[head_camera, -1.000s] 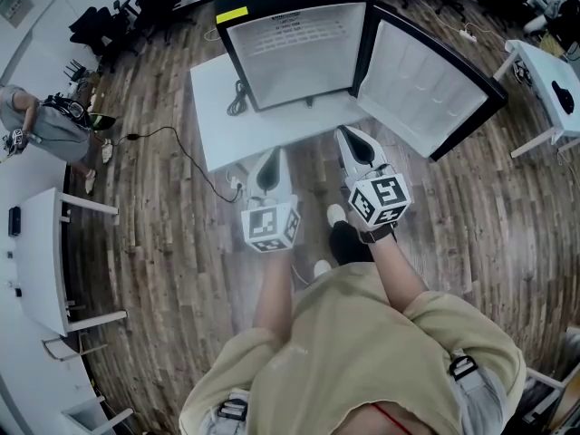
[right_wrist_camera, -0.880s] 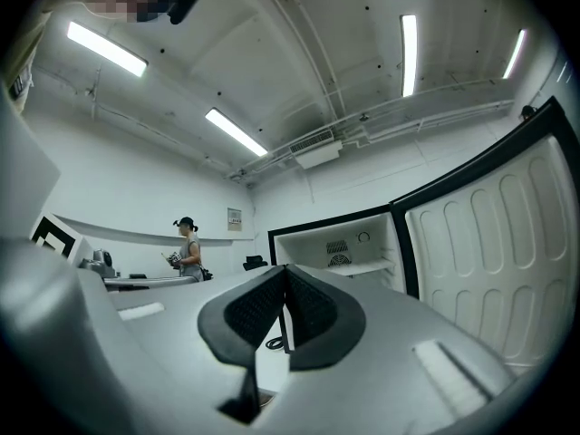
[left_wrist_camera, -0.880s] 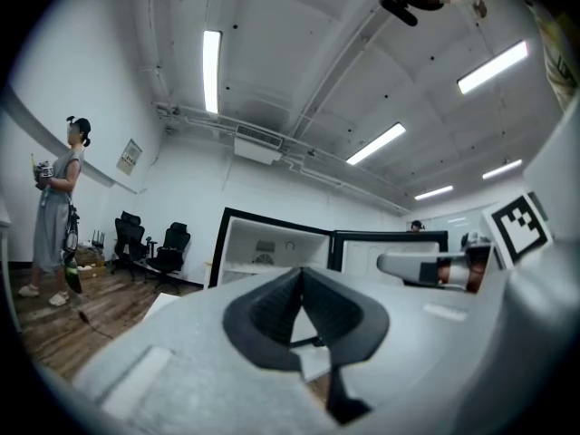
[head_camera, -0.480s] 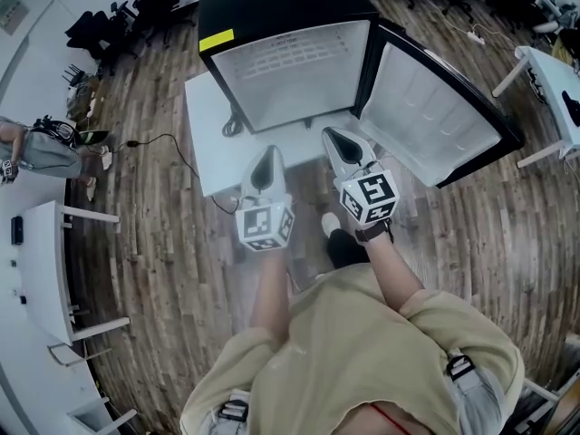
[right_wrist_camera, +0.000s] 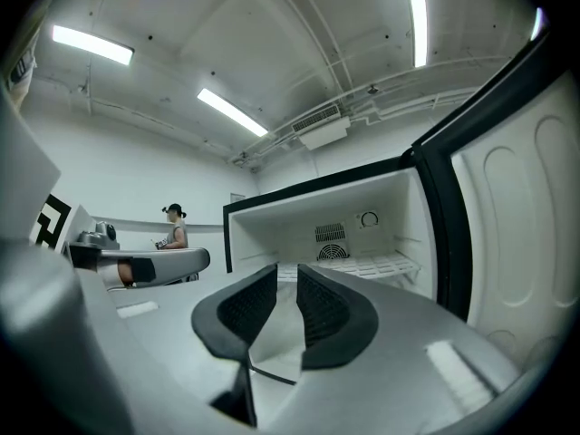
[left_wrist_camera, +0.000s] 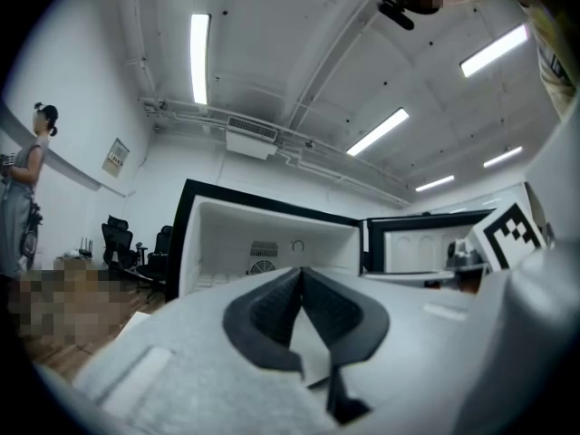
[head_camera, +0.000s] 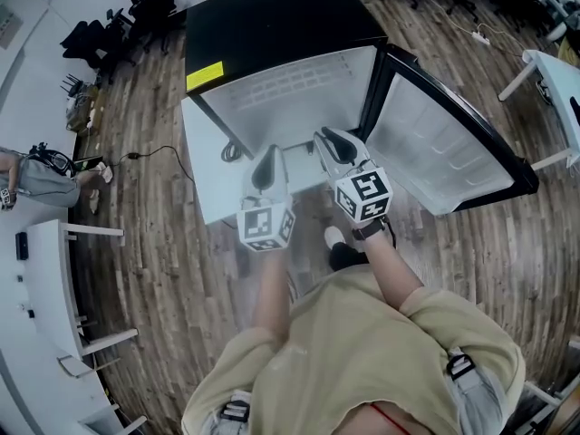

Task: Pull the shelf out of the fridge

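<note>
The jaws of the right gripper (right_wrist_camera: pixel 287 277) are being opened from a closed state; only a narrow gap is seen between the dark ribbed pads, and nothing is held in it. The left gripper (left_wrist_camera: pixel 302 277) is closed at the tips and empty. Since a second ago, both grippers have been brought nearer to the black compact fridge with the white interior (head_camera: pixel 272 25), whose door (head_camera: pixel 444 152) is swung wide. The white wire shelf (right_wrist_camera: pixel 367 265) is seated inside, untouched. The approach is judged nearly complete; a wider opening seems needed before the shelf's front edge can be gripped.
</note>
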The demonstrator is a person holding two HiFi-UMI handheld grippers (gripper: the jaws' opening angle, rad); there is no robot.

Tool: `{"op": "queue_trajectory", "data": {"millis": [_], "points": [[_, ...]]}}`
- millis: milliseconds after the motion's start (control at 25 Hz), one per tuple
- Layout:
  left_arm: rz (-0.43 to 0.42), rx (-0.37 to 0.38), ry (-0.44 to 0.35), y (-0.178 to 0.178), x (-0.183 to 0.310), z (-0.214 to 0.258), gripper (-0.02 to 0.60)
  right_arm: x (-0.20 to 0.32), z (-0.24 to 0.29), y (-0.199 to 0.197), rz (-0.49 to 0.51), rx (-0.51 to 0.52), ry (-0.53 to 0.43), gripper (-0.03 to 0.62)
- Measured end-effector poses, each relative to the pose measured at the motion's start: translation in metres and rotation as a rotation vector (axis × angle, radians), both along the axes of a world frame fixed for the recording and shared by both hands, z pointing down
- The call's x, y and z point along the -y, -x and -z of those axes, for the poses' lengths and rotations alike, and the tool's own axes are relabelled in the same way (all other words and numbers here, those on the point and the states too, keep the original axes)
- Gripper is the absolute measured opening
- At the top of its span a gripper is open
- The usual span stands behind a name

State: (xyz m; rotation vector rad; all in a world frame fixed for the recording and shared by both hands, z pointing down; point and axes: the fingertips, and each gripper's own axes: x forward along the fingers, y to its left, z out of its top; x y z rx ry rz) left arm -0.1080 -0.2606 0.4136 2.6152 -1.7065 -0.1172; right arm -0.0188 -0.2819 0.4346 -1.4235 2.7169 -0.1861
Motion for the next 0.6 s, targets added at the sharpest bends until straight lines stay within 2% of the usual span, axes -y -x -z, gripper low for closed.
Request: {"op": "queue_trajectory", "data": {"millis": [400,600], "points": [[0.02,0.009,0.012,0.008,0.051,-0.003,0.003,0.059,-0.023,0.01,0.018,0.006,0.053,0.082],[0.039,0.009,0.032,0.016,0.067,-0.008,0.003,0.084,-0.038,0.016,0.032,0.044,0.106,0.143]]}}
